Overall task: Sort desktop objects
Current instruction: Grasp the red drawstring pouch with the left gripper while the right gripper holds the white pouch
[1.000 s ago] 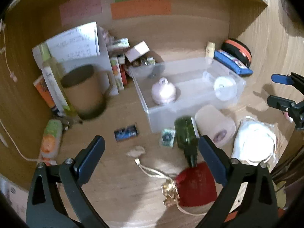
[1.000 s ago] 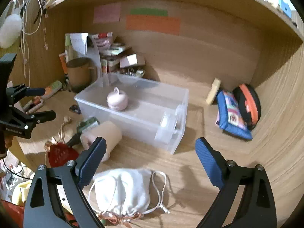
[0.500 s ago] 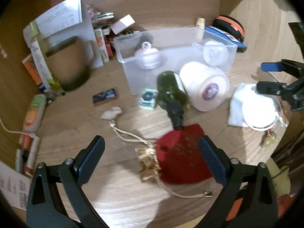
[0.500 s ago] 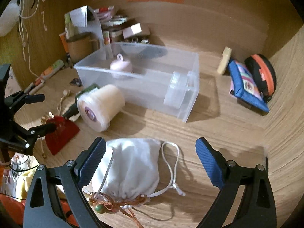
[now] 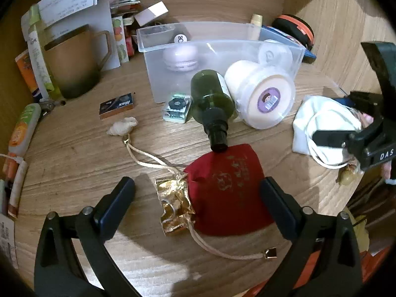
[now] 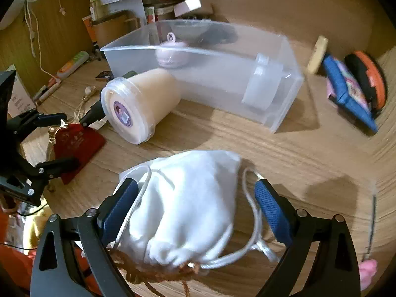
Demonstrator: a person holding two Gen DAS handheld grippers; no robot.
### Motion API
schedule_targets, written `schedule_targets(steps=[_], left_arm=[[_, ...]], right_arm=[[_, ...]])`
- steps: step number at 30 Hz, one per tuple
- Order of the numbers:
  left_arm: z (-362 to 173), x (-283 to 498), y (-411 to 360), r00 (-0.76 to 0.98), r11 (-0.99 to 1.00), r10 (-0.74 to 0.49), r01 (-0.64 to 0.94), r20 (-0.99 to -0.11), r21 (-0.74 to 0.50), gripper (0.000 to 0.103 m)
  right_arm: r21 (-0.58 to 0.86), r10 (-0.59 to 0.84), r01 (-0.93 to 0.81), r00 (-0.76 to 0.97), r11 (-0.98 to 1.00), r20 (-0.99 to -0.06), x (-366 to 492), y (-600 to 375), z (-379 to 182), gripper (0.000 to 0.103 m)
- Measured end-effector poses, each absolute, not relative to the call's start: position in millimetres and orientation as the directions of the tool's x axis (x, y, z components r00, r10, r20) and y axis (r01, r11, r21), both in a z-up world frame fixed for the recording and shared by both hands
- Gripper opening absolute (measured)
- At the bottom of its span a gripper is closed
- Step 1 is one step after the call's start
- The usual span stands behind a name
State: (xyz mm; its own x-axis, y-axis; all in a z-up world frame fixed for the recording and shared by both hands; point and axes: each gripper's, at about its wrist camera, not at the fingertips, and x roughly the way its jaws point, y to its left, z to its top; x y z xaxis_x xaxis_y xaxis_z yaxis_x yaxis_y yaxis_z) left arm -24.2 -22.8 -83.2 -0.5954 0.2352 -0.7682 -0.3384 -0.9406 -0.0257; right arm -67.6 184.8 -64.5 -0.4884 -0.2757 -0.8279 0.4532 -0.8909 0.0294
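A red drawstring pouch with a gold neck lies on the wooden desk, between the open fingers of my left gripper. A white drawstring pouch lies between the open fingers of my right gripper. Neither gripper touches its pouch. Behind them stands a clear plastic bin holding a pink macaron-shaped case and a round white container. A green bottle and a cream cylindrical tub lie on their sides in front of the bin.
A brown mug, papers and small boxes crowd the back left. A matchbox, a small clear case and a crumpled tissue lie on the desk. A blue pouch and black-orange case sit at right.
Both grippers moved down and forward: the left now straddles the red pouch, the right straddles the white pouch. Both stay open.
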Motion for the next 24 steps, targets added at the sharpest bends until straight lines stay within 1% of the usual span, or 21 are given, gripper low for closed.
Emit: schedule_targets(steps=[2, 4, 6, 7, 8, 10, 12, 13, 14, 15, 17, 18, 19, 20, 22, 24], left_arm=[[-83, -23, -21, -0.6, -0.94, 0.239, -0.339, -0.763, -0.028, 0.102], [-83, -23, -21, -0.607, -0.939, 0.245, -0.342, -0.756, -0.031, 0.102], [-84, -23, -21, -0.621, -0.943, 0.241, -0.332, -0.746, -0.029, 0.102], [-84, -23, -21, -0.626, -0.944, 0.24, -0.329, -0.742, -0.027, 0.102], [-85, -23, -21, -0.63, -0.944, 0.24, -0.328, -0.739, -0.027, 0.101], [-85, -21, -19, -0.633, -0.942, 0.247, -0.335, -0.733, -0.027, 0.098], [-84, -20, -18, -0.63, -0.936, 0.261, -0.351, -0.732, -0.031, 0.09], [-84, -20, -17, -0.628, -0.931, 0.27, -0.362, -0.729, -0.033, 0.082], [-83, -19, -16, -0.628, -0.929, 0.275, -0.368, -0.728, -0.033, 0.077], [-83, -19, -14, -0.628, -0.927, 0.276, -0.374, -0.728, -0.029, 0.075], [-83, -18, -12, -0.632, -0.927, 0.275, -0.375, -0.725, -0.024, 0.069], [-82, -18, -11, -0.633, -0.926, 0.278, -0.377, -0.723, -0.026, 0.066], [-82, -17, -11, -0.633, -0.924, 0.282, -0.382, -0.721, -0.027, 0.055], [-81, -17, -9, -0.631, -0.922, 0.288, -0.387, -0.721, -0.03, 0.046], [-80, -16, -7, -0.624, -0.916, 0.301, -0.399, -0.721, -0.038, 0.037], [-80, -15, -5, -0.627, -0.918, 0.297, -0.395, -0.721, -0.035, 0.034]], right_arm=[[0.063, -0.298, 0.45, -0.475, -0.891, -0.828, -68, 185, -70, 0.096], [0.048, -0.291, 0.446, -0.497, -0.894, -0.818, -66, 184, -71, 0.095], [0.039, -0.289, 0.445, -0.511, -0.895, -0.809, -64, 181, -72, 0.092], [0.037, -0.296, 0.452, -0.519, -0.891, -0.802, -61, 180, -71, 0.087], [0.035, -0.303, 0.463, -0.52, -0.886, -0.799, -60, 179, -71, 0.08], [0.025, -0.304, 0.472, -0.525, -0.881, -0.795, -57, 177, -70, 0.077], [0.035, -0.313, 0.472, -0.526, -0.881, -0.791, -58, 179, -70, 0.074], [0.056, -0.326, 0.465, -0.524, -0.883, -0.787, -60, 182, -70, 0.071], [0.07, -0.335, 0.462, -0.522, -0.884, -0.784, -61, 184, -70, 0.066], [0.083, -0.343, 0.458, -0.521, -0.885, -0.782, -62, 187, -69, 0.065], [0.121, -0.369, 0.454, -0.51, -0.883, -0.777, -65, 191, -69, 0.06], [0.132, -0.375, 0.451, -0.507, -0.883, -0.776, -65, 192, -69, 0.06], [0.141, -0.381, 0.449, -0.507, -0.882, -0.773, -65, 193, -68, 0.057], [0.145, -0.384, 0.448, -0.508, -0.882, -0.771, -64, 193, -67, 0.055], [0.15, -0.389, 0.446, -0.514, -0.882, -0.764, -63, 194, -65, 0.053], [0.161, -0.397, 0.442, -0.515, -0.882, -0.76, -63, 195, -63, 0.051]])
